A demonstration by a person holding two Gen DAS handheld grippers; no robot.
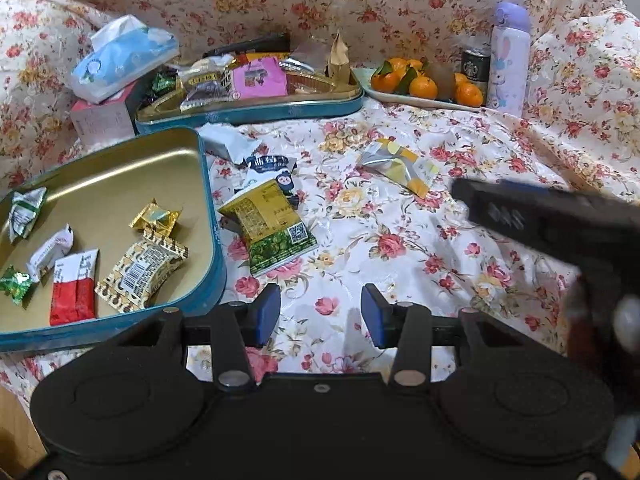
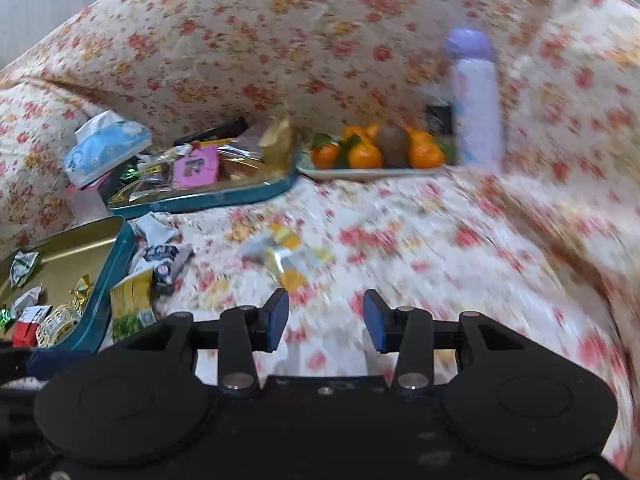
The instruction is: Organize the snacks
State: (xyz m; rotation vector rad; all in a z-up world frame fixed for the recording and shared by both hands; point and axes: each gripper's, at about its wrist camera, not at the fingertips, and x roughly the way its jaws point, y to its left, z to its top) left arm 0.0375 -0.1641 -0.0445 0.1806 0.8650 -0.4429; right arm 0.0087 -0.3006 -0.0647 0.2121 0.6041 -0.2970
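The left hand-held gripper point(image 1: 320, 314) hovers low over the floral cloth point(image 1: 400, 264), its blue-padded fingers point(image 1: 267, 314) spread wide with nothing between them. Just ahead and to its left lies a yellow-and-green snack packet point(image 1: 272, 228) on the cloth, partly overlapping a dark blue-and-white packet point(image 1: 276, 170) behind it, with a white wrapper point(image 1: 228, 144) beyond that. Left of these sits the near teal tin point(image 1: 210, 216) with a gold interior, holding several small snacks: a red-and-white sachet point(image 1: 74, 288), a patterned cream packet point(image 1: 144, 272), a gold-wrapped candy point(image 1: 156, 216), a white candy point(image 1: 50, 252), a green candy point(image 1: 16, 284) and a green-and-white wrapper point(image 1: 26, 212).

The right hand-held gripper point(image 2: 326, 320) is likewise open wide and empty, poised above the cloth; its view is smeared by motion. In the left wrist view its dark body point(image 1: 560, 220) enters from the right edge. Ahead of it and slightly to the left, alone on the cloth, lies a silver-and-yellow packet point(image 1: 400, 166), well apart from both tins.

Farther back, a second teal tin point(image 1: 256, 114) is heaped with mixed snacks, a pink packet point(image 1: 260, 78) among them. A blue tissue pack point(image 1: 124, 56) rests on a pink box point(image 1: 104, 116) to its left. To its right stand a plate of tangerines point(image 1: 424, 84), a dark can point(image 1: 476, 66) and a lilac bottle point(image 1: 510, 60).
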